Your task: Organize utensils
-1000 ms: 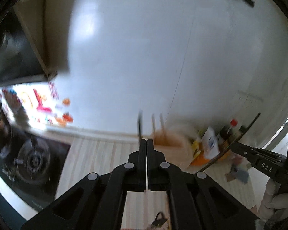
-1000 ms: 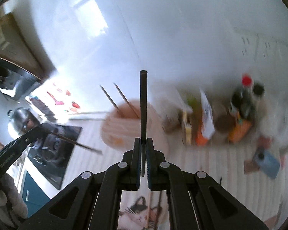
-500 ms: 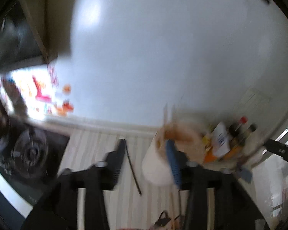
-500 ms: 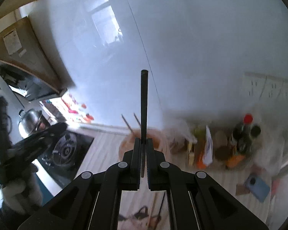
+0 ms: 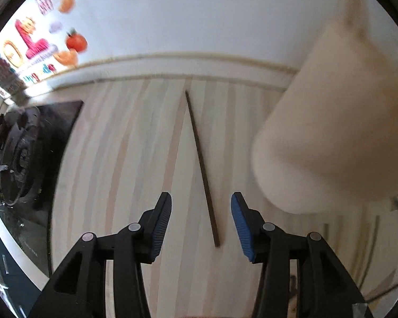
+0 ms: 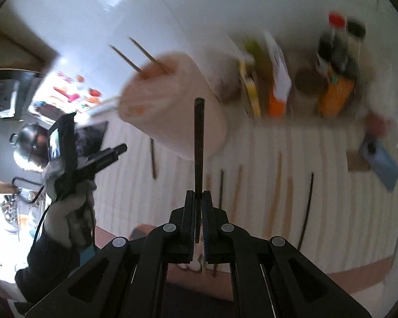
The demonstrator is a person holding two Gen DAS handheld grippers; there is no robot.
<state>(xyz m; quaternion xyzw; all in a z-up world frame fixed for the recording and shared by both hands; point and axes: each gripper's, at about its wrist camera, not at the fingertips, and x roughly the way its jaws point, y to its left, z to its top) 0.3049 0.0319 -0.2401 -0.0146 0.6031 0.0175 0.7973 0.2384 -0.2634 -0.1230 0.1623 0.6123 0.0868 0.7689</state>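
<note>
The dark chopstick (image 5: 202, 168) lies between the open left gripper (image 5: 201, 221) pads; lower straight, close gently, while the right gripper (image 6: 198, 213) grips another chopstick (image 6: 199, 145).

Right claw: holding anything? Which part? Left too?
Right claw is shut on a dark chopstick, clamped near its lower end. Left claw is open and holds nothing; another chopstick lies on the counter between its fingers.

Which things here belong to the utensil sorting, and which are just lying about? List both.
Job: dark chopstick clamped in the right gripper; dark chopstick on the counter below the open left gripper; loose chopsticks; beige holder.

Lying about: bottles; packets; stove; blue phone.
</note>
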